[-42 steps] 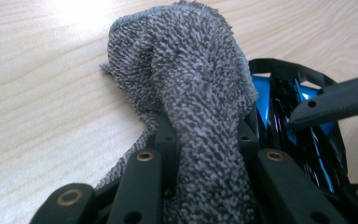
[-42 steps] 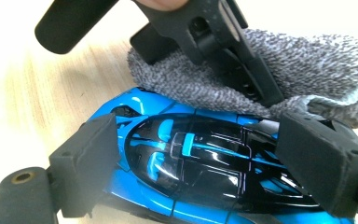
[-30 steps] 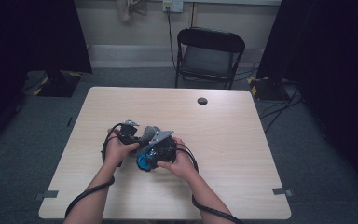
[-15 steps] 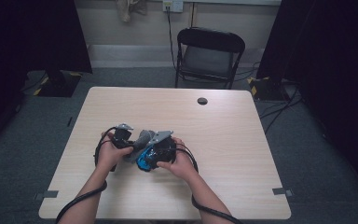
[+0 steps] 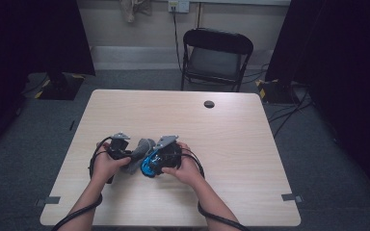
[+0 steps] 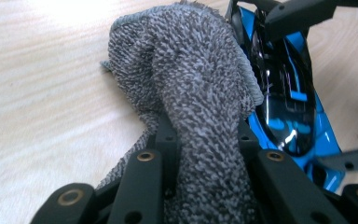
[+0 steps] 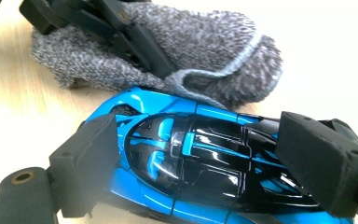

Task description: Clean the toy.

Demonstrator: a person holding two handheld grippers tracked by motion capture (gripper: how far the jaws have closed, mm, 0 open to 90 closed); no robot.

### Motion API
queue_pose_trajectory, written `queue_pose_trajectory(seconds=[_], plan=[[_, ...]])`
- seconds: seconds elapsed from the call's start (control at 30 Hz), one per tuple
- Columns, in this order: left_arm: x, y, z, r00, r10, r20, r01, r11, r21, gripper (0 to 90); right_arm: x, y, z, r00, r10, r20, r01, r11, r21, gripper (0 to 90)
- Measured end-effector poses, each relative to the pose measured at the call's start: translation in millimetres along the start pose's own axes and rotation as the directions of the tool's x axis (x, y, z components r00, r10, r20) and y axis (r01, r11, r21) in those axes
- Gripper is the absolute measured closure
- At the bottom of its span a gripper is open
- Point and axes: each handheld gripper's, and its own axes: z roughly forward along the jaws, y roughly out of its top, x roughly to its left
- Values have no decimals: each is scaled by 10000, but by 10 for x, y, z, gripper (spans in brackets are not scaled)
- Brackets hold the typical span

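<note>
Near the table's point(image 5: 250, 159) front edge we see the left gripper point(image 6: 205, 154) pinching a grey terry cloth point(image 6: 191, 79), bunched between its jaws and lying against the blue toy car point(image 7: 205, 163). Our right gripper point(image 7: 200, 168) clamps that car end to end, a pad at each tip, so its long axis runs across the jaws. Which end is the nose we cannot tell; pads cover both. Farther off stands a black folding chair point(image 5: 217, 57).

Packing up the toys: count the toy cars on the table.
1. The blue and black toy car sits near the table's front edge, clamped in the right gripper, with the grey cloth against it.
</note>
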Motion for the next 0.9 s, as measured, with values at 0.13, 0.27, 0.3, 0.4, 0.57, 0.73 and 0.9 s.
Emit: queue_pose_trajectory(seconds=[0.13,0.27,0.3,0.4,0.57,0.73,0.9], plan=[[-4,-65,-54,10000,-91,28,91,9999,-46,717,6,3,1,10000,13,-41,-13,10000,-7,133],[-9,-110,-105,9998,-183,2,183,9998,-15,717,14,4,2,9999,-19,-134,19,10000,-40,134],[-7,-116,-116,9998,-179,-9,179,9998,11,717,17,6,1,9999,-17,-131,17,10000,-22,133],[-3,-134,-153,9998,-221,-9,221,9997,94,717,20,6,1,9999,-2,-141,2,10000,-18,134],[18,-104,-213,9992,-314,-254,314,9995,0,716,16,9,2,9999,-11,-124,11,10000,-5,133],[49,64,-189,9989,-291,-361,279,9991,-334,716,22,2,3,9999,-46,-92,45,10000,-31,133],[103,326,-84,9979,-403,-510,361,9961,-803,713,15,5,1,9999,8,-141,-8,10000,-33,133]])
